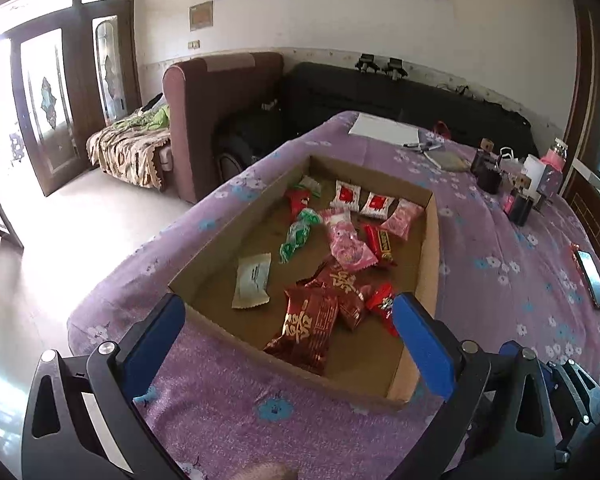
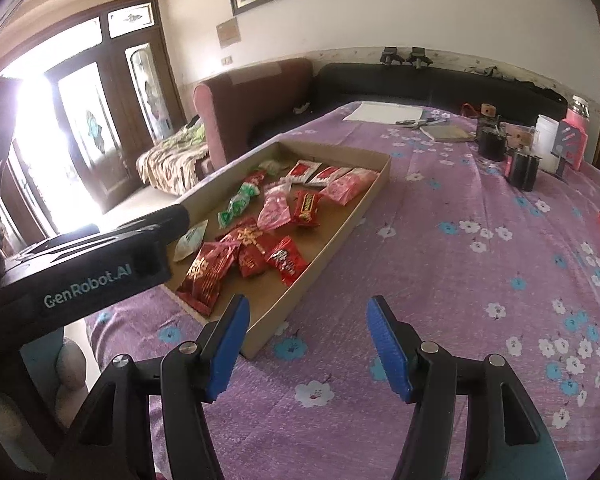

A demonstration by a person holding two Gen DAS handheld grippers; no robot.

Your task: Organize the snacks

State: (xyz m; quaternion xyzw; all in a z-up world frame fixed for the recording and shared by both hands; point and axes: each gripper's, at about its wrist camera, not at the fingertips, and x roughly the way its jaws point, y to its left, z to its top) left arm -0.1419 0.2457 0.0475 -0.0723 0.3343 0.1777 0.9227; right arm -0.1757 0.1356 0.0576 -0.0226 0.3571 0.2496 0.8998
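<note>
A shallow cardboard tray (image 1: 431, 264) sits on the purple flowered tablecloth (image 1: 236, 400) and holds several wrapped snacks: red packets (image 1: 312, 320), pink ones (image 1: 350, 250), a green one (image 1: 296, 236) and a white one (image 1: 254, 280). My left gripper (image 1: 288, 312) is open and empty, hovering over the tray's near corner. The tray (image 2: 364, 196) and its snacks (image 2: 208, 272) show in the right wrist view too. My right gripper (image 2: 306, 316) is open and empty, over the cloth just right of the tray's near corner. The left gripper's body (image 2: 88, 264) shows at the left.
At the table's far right stand dark cups (image 2: 522, 168), a white container (image 2: 548, 136) and a pink bottle (image 2: 574, 136). Paper (image 2: 384, 112), pens and a notebook (image 2: 446, 132) lie at the far edge. A phone (image 1: 592, 278) lies at the right. A sofa (image 1: 220, 120) stands beyond.
</note>
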